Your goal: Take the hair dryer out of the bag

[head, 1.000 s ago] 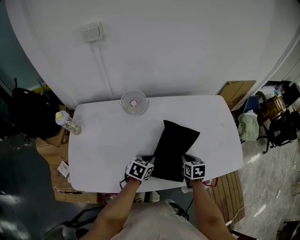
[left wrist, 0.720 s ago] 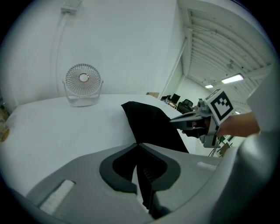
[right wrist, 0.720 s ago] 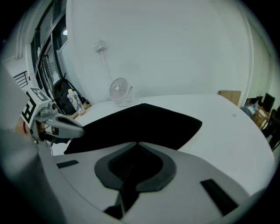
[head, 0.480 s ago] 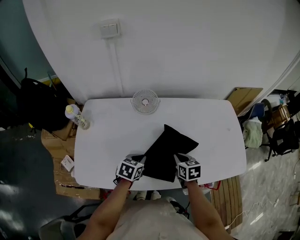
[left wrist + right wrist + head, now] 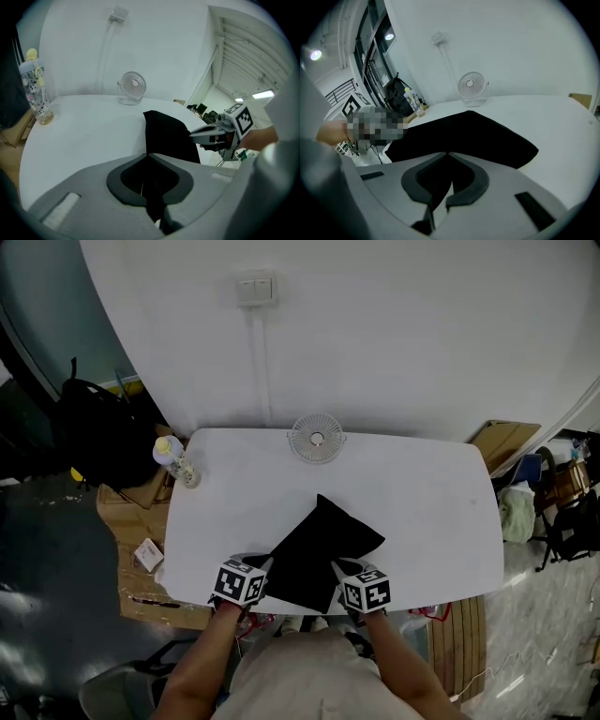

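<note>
Fingers of the left gripper [image 5: 148,155] and right gripper [image 5: 449,154] pinch the soft, matte-black, pillow-shaped bag [image 5: 319,551] on a white table [image 5: 427,488].

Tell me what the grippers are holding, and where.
The black bag: left gripper pinches its near left corner, right gripper its near right corner.

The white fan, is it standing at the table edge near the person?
No, the fan stands at the far edge of the table, next to the wall.

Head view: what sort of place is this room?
Likely a workshop or lab corner: a white table against a plain wall, with cardboard and a black backpack beside it.
</note>
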A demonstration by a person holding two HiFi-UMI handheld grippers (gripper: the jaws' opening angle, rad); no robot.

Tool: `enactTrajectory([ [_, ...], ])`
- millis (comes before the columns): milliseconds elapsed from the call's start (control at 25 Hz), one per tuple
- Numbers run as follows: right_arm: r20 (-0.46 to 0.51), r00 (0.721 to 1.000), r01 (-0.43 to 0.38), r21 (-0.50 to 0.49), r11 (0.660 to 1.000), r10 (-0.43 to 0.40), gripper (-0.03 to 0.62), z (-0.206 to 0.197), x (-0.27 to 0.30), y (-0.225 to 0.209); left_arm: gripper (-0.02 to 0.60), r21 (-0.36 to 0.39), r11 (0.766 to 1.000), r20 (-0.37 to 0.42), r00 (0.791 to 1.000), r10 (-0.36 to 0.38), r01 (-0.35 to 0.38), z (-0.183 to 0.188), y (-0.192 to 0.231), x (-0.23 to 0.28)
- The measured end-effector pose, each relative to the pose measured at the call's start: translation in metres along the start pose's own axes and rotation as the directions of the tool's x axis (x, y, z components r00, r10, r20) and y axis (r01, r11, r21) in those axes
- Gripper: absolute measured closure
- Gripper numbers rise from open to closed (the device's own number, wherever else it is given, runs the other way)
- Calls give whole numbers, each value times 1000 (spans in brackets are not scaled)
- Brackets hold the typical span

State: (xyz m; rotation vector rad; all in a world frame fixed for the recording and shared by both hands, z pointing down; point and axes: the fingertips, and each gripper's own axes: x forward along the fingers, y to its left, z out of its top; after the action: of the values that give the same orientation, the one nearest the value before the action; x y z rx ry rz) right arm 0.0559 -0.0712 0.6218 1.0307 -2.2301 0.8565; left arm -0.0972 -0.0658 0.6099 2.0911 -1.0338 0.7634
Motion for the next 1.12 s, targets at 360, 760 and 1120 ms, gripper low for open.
enactTrajectory([
  [360, -26, 999, -38, 28, 999, 39, 392, 2, -17, 7, 565, 12, 998, -14, 998, -66, 66, -11, 2, -6],
  [760, -68, 984, 151, -181, 972, -165, 354, 44, -18, -62, 565, 2, 996, -23, 995, -94, 94, -13, 0, -2],
  [1120, -179, 958, 137, -398, 907, -223, 350, 39, 29, -61, 565, -47, 996, -22, 997, -73, 72, -13, 3, 1],
])
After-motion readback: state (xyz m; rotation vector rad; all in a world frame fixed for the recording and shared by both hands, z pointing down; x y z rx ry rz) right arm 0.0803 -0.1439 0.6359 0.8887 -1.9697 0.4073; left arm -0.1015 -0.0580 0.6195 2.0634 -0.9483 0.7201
